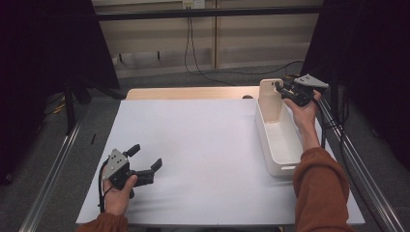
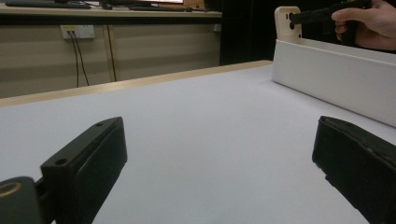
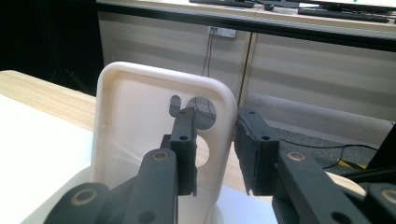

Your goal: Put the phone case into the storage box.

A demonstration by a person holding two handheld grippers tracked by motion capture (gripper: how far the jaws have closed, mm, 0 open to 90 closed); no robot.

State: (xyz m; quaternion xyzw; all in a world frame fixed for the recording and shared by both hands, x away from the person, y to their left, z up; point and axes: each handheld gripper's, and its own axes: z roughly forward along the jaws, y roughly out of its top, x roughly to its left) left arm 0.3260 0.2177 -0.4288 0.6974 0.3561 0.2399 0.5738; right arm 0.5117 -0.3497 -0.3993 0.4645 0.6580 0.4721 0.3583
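A cream phone case [image 1: 270, 99] stands upright in the far end of a long white tray [image 1: 280, 169] at the table's right side. My right gripper [image 1: 279, 87] is at the case's upper edge. In the right gripper view the case [image 3: 135, 121] has its side rim between the jaws of my right gripper [image 3: 215, 121]; one jaw is inside the case, the other just outside with a thin gap, so it is open. My left gripper [image 1: 146, 157] rests low over the white sheet at the front left, open wide [image 2: 215, 158] with nothing between its jaws.
A white sheet [image 1: 193, 145] covers most of the wooden table [image 1: 193, 93]. The tray's long wall [image 2: 336, 74] runs along the right, with the case [image 2: 286, 23] at its far end. Metal rails flank the table; cables hang at the back wall.
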